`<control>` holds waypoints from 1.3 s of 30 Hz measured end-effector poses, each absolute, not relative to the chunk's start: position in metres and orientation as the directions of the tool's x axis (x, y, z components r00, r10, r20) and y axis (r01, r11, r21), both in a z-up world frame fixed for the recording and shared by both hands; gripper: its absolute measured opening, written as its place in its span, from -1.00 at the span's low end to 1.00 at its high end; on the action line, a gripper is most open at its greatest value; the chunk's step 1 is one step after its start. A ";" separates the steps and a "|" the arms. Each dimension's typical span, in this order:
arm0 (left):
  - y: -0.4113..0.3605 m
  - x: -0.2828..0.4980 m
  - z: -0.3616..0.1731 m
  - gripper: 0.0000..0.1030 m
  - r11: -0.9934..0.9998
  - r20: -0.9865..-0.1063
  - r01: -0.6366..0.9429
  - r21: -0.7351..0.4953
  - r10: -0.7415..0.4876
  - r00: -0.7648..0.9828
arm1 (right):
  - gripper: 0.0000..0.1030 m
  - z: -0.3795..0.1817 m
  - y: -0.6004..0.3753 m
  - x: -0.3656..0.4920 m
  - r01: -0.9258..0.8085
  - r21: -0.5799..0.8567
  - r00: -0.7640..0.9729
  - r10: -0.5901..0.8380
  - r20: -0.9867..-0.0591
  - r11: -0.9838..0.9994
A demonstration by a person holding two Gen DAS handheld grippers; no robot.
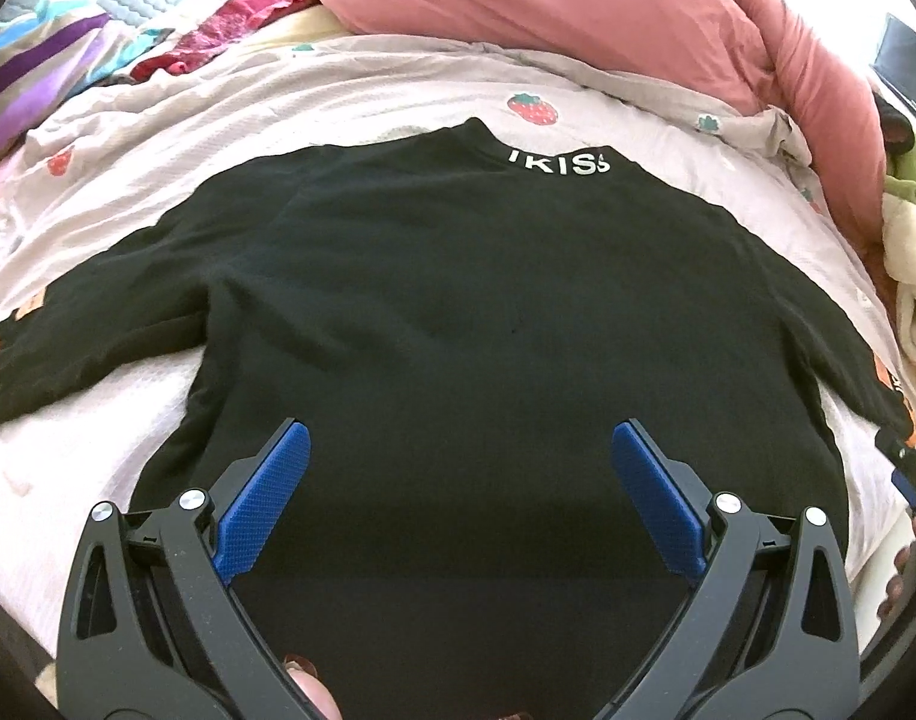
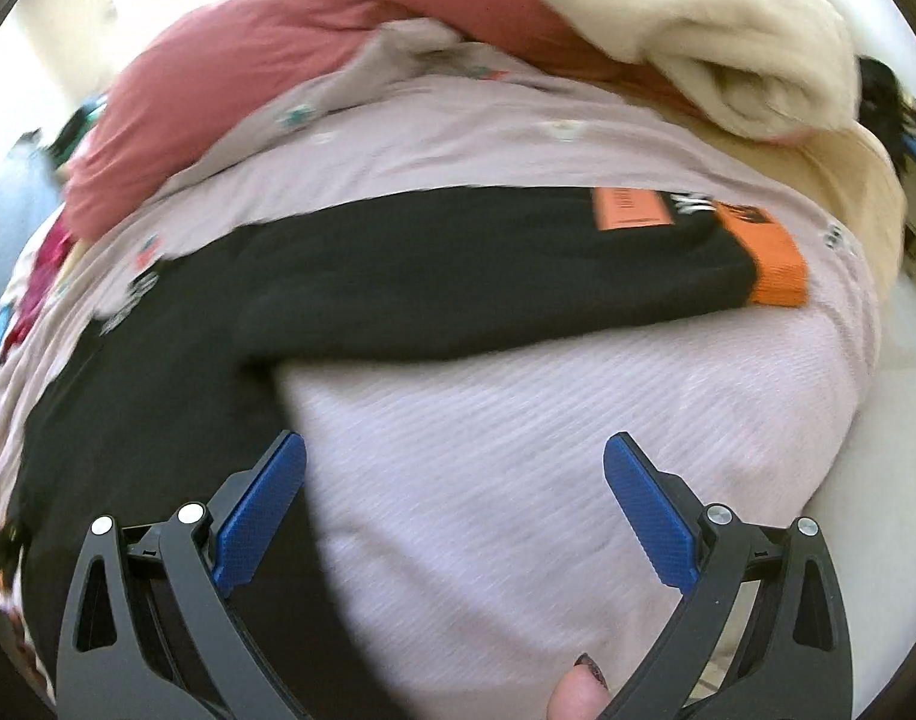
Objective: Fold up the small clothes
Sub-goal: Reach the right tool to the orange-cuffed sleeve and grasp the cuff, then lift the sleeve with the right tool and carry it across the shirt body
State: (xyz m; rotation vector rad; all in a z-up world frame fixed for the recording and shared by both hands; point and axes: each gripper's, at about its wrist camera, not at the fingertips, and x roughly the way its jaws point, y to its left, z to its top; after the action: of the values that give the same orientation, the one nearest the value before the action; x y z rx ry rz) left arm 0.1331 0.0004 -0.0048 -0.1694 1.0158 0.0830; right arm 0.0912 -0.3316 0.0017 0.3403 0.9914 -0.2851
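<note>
A small black sweatshirt lies flat on the bed, collar with white letters at the far end, both sleeves spread out, cuffs orange. My left gripper is open and empty above the sweatshirt's lower body near the hem. In the right wrist view, the sweatshirt's right sleeve stretches across, ending in an orange cuff. My right gripper is open and empty over the bedspread just below that sleeve; its left finger is over the shirt's side edge. This view is blurred.
The pale pink strawberry-print bedspread covers the bed. A pink quilt is bunched along the far side. A cream fleece blanket lies at the right. Colourful clothes sit at the far left. The bed's right edge is close.
</note>
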 end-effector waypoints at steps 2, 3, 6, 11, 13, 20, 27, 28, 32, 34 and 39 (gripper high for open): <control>-0.001 0.140 -0.007 0.84 0.984 -0.854 -0.143 -0.107 -0.018 0.520 | 0.92 -0.005 -0.350 0.098 0.435 0.159 0.506 -0.095 -0.858 0.886; -0.001 0.142 -0.007 0.84 0.984 -0.855 -0.142 -0.108 -0.019 0.518 | 0.92 -0.009 -0.360 0.101 0.463 0.165 0.496 -0.101 -0.862 0.871; -0.002 0.152 -0.010 0.84 0.984 -0.862 -0.144 -0.103 -0.016 0.507 | 0.92 -0.016 -0.383 0.107 0.520 0.188 0.495 -0.115 -0.861 0.833; 0.000 0.164 -0.011 0.84 0.983 -0.863 -0.148 -0.111 -0.022 0.505 | 0.92 -0.018 -0.411 0.120 0.574 0.232 0.522 -0.132 -0.843 0.785; 0.001 0.168 -0.011 0.84 0.982 -0.864 -0.151 -0.111 -0.020 0.503 | 0.92 -0.019 -0.420 0.124 0.588 0.251 0.532 -0.134 -0.836 0.769; 0.005 0.186 -0.009 0.84 0.976 -0.860 -0.164 -0.141 -0.039 0.508 | 0.80 -0.023 -0.439 0.140 0.618 0.306 0.583 -0.162 -0.796 0.724; 0.015 0.198 -0.006 0.84 0.969 -0.856 -0.164 -0.183 -0.075 0.511 | -0.48 -0.017 -0.445 0.133 0.627 0.313 0.629 -0.227 -0.743 0.713; 0.017 0.200 -0.005 0.84 0.969 -0.855 -0.159 -0.190 -0.083 0.512 | -0.61 -0.013 -0.443 0.133 0.614 0.324 0.646 -0.222 -0.731 0.719; 0.023 0.202 0.003 0.84 0.966 -0.845 -0.147 -0.211 -0.105 0.525 | -0.72 0.007 -0.424 0.131 0.534 0.356 0.718 -0.190 -0.669 0.767; 0.026 0.202 0.008 0.84 0.965 -0.837 -0.137 -0.222 -0.117 0.534 | -0.76 0.020 -0.410 0.133 0.484 0.362 0.749 -0.163 -0.642 0.796; 0.036 0.202 0.021 0.84 0.963 -0.827 -0.138 -0.233 -0.121 0.549 | -0.81 0.050 -0.361 0.147 0.336 0.366 0.812 -0.071 -0.579 0.868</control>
State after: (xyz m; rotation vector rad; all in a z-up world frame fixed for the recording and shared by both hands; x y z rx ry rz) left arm 0.2017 0.0361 0.0208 -0.2852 0.9928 0.0098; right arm 0.1466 -0.3606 0.0505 0.4772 0.5866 -0.2263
